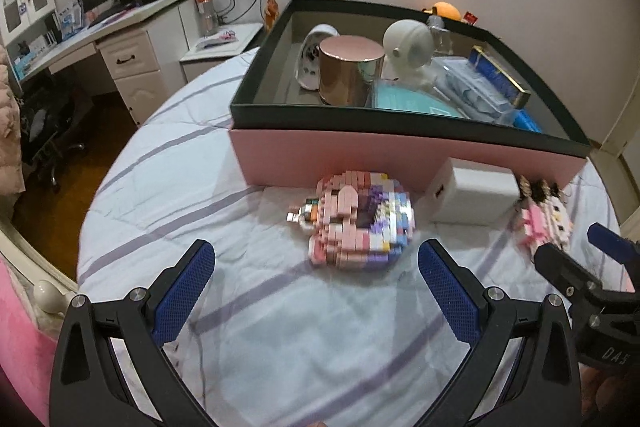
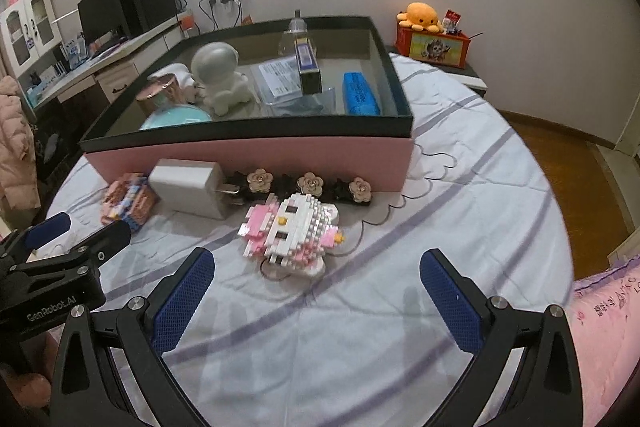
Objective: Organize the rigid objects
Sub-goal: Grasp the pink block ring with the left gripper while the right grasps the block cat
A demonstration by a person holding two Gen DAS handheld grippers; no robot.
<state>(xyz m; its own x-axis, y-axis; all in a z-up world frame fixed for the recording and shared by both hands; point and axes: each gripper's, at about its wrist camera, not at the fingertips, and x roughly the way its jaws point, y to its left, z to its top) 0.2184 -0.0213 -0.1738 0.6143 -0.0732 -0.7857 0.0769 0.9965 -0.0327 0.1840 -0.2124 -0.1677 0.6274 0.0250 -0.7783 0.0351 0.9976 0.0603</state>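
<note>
Two block figures on the bedsheet (image 1: pixel 280 347), mid-frame: pink block figure (image 1: pixel 354 221) and white block figure (image 2: pixel 294 231). One charger (image 2: pixel 190 191), one flower clip (image 2: pixel 310 185), against one pink box (image 2: pixel 256 157). Left gripper (image 1: pixel 316 291) and right gripper (image 2: pixel 316 297): fingers apart, empty.

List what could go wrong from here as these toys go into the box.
1. The pink brick-built round toy and the white-and-pink brick-built cat figure are made of small blocks; a hard squeeze may break pieces off.
2. The pink box with the black rim is already crowded, so a drop could knock the white astronaut figurine.
</note>
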